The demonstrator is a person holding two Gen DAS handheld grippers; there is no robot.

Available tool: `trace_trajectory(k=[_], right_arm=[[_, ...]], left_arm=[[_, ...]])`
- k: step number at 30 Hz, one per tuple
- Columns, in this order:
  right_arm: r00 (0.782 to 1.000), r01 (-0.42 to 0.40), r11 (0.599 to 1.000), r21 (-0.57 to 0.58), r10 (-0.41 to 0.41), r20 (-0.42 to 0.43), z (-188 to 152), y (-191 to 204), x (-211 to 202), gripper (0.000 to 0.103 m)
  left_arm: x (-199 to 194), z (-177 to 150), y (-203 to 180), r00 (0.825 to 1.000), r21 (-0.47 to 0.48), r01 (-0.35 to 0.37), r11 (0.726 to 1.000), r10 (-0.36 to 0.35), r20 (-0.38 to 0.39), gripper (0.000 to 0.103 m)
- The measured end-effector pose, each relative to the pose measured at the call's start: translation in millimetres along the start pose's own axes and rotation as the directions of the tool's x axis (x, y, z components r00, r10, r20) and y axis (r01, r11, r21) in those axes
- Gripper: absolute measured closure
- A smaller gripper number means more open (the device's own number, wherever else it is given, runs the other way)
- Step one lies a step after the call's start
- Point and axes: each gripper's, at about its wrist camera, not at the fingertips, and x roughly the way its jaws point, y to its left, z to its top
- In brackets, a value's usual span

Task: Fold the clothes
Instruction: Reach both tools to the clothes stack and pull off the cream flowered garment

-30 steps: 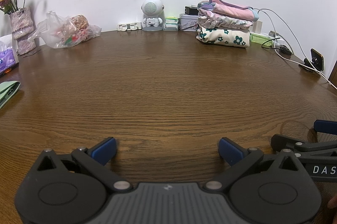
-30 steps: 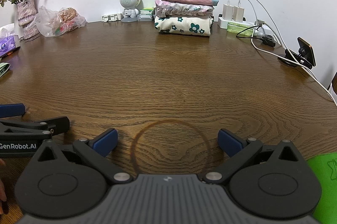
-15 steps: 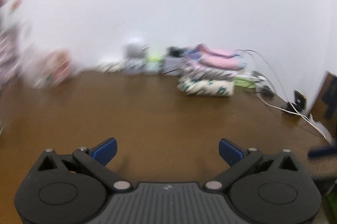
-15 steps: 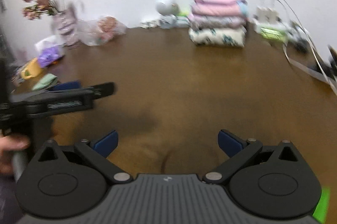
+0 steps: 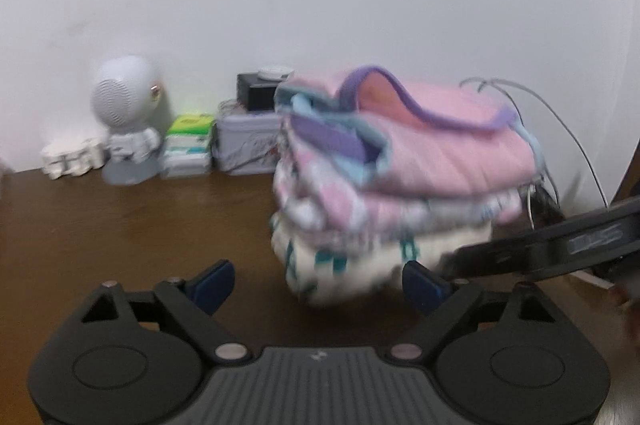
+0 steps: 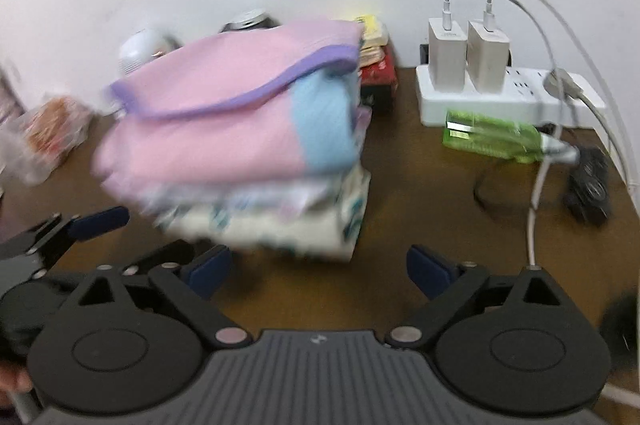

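Brown tabletop (image 5: pixel 120 225) has slid behind as you bring both grippers, left gripper (image 5: pixel 318 279) and right gripper (image 6: pixel 320 267), wide open and empty, up to the folded clothes stack (image 5: pixel 400 177), likely to take a garment.

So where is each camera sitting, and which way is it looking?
Left wrist view: sits on the left tool, facing the wall and the stack of folded clothes; its own two open fingers show, and the right tool pokes in from the right.
Right wrist view: sits on the right tool, facing the stack's other end and the power strip; the left tool shows at left.
Both see the clothes stack and the white round-headed robot figure.
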Motion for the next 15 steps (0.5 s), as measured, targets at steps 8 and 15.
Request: trace_trajectory(k=[8, 15], right_arm=[[0.963, -0.256, 0.966, 0.024, 0.253, 0.098, 9.1, 0.2, -8.8, 0.09], [0.837, -0.484, 0.86, -0.161, 0.509, 0.202, 3.2, 53.2, -165.8, 0.101]], left_arm=[[-17.3, 25.3, 13.5, 0.993, -0.174, 0.112, 0.978, -0.104, 0.052, 0.093], [-216.7, 57.0, -5.0, 0.866, -0.058, 0.375, 0.925, -0.327, 0.379, 0.102]])
